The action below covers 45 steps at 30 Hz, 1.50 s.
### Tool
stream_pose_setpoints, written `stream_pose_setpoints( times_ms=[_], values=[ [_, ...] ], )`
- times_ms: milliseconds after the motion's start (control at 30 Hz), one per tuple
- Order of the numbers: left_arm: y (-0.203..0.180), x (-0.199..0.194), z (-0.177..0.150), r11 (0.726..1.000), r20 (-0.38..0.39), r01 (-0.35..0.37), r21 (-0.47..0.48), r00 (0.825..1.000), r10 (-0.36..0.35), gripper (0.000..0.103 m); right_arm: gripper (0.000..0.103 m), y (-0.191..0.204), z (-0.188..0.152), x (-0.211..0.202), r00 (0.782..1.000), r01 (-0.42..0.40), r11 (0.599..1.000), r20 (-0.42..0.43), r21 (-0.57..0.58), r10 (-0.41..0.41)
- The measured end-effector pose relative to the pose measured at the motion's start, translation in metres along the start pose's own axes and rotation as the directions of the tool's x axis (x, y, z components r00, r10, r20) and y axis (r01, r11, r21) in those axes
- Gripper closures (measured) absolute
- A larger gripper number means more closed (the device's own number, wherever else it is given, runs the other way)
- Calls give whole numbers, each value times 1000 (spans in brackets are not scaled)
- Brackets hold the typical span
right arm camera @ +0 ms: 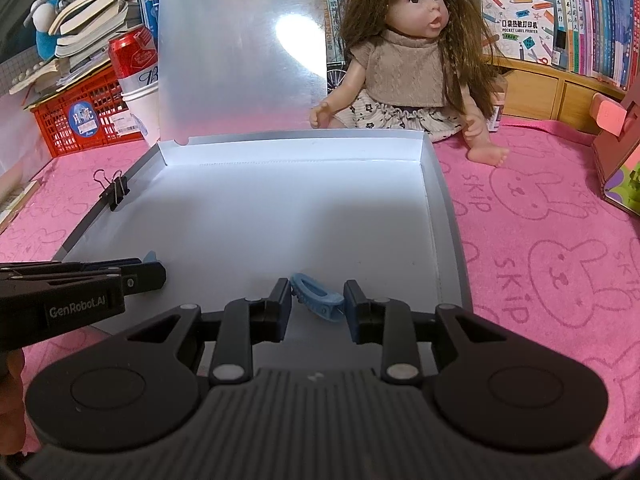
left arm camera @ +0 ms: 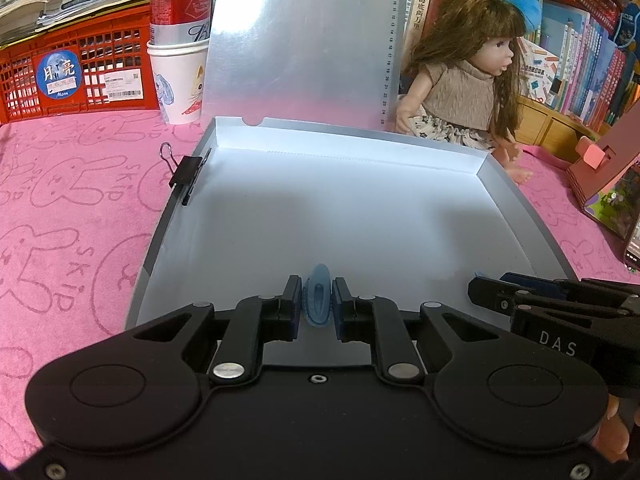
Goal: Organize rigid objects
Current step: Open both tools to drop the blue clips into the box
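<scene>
An open white box (left arm camera: 360, 200) with its lid (left arm camera: 304, 40) raised lies on the pink cloth; it also shows in the right wrist view (right arm camera: 280, 200). My left gripper (left arm camera: 317, 304) is shut on a blue hair clip (left arm camera: 318, 300), held upright over the box's near edge. My right gripper (right arm camera: 317, 302) holds a second blue hair clip (right arm camera: 318, 300) between its pads, lying aslant over the box's near part. The left gripper (right arm camera: 156, 266) shows at the left of the right wrist view. The right gripper (left arm camera: 480, 288) shows at the right of the left wrist view.
A black binder clip (left arm camera: 186, 174) is clamped on the box's left wall (right arm camera: 114, 192). A doll (left arm camera: 464, 68) sits behind the box (right arm camera: 416, 60). A red can in a paper cup (left arm camera: 180, 44), a red crate (left arm camera: 76, 72) and a pink toy house (left arm camera: 608, 176) stand around.
</scene>
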<state>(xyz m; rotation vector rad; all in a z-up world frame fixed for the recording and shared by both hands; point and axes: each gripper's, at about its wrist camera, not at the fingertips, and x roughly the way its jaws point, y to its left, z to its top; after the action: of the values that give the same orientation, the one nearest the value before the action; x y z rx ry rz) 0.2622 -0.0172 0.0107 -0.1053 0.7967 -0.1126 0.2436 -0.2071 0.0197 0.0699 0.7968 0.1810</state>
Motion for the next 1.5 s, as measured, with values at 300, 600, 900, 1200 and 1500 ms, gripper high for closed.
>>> stream_pose_setpoints(
  times_ms=[300, 600, 900, 1200, 1500],
  values=[
    [2, -9, -1, 1000, 8, 0, 3, 1000, 0, 80, 48, 3, -1, -8, 1000, 4, 1000, 12, -4, -3],
    [-1, -25, -2, 1000, 36, -9, 24, 999, 8, 65, 37, 7, -1, -20, 999, 6, 1000, 36, -24, -5],
    [-3, -46, -10, 998, 62, -22, 55, 998, 19, 54, 25, 12, -8, -40, 998, 14, 998, 69, -69, -10],
    [-5, -71, -24, 996, 94, -27, 84, 995, 19, 46, 18, 14, -16, -64, 995, -2, 996, 102, -87, 11],
    [-3, -104, -43, 996, 146, -3, 86, 989, -9, 38, 13, 14, -33, -95, 988, -43, 995, 146, -93, 57]
  ],
)
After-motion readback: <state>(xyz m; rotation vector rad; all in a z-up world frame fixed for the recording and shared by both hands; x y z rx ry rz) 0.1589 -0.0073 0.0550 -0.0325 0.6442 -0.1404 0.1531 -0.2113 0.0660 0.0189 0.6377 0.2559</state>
